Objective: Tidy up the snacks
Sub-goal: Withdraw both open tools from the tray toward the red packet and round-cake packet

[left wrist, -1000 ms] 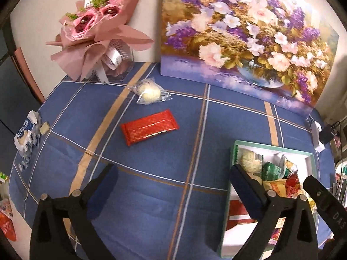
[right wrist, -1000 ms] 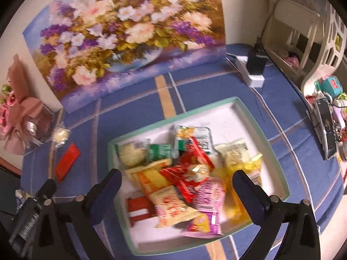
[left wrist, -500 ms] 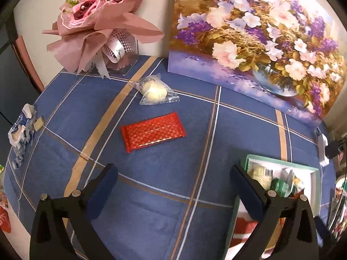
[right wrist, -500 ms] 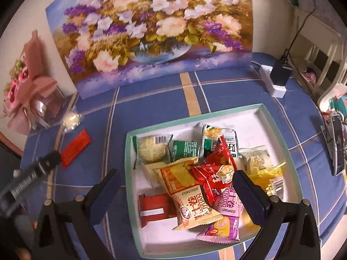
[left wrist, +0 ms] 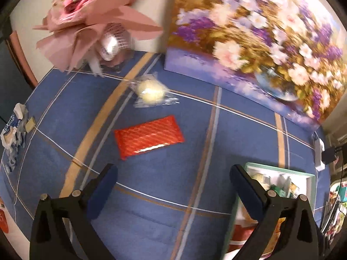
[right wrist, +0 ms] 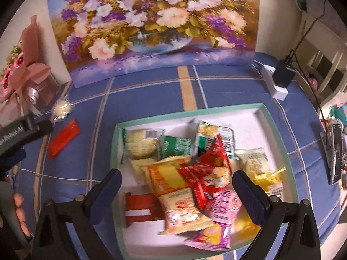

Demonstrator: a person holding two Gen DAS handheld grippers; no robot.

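Observation:
A red foil snack bar point(left wrist: 149, 137) lies on the blue cloth, with a clear-wrapped pale round cake point(left wrist: 151, 90) beyond it. My left gripper point(left wrist: 173, 175) is open and empty, just short of the red bar. A green-rimmed white tray point(right wrist: 223, 109) holds several snack packets point(right wrist: 186, 177). My right gripper point(right wrist: 176, 181) is open and empty above the tray's near half. The red bar point(right wrist: 64, 138) and the cake point(right wrist: 63, 108) also show in the right wrist view, left of the tray. The tray's corner point(left wrist: 279, 166) shows at the lower right of the left wrist view.
A flower painting point(right wrist: 151, 26) leans on the wall behind the table. A pink bouquet point(left wrist: 95, 15) stands at the back left. A power strip with a black adapter point(right wrist: 279, 80) lies at the back right. A crumpled wrapper point(left wrist: 13, 130) lies at the left edge.
My left gripper has moved forward and left toward the red bar, away from the tray. My right gripper has shifted left and closer over the tray. Both stay open.

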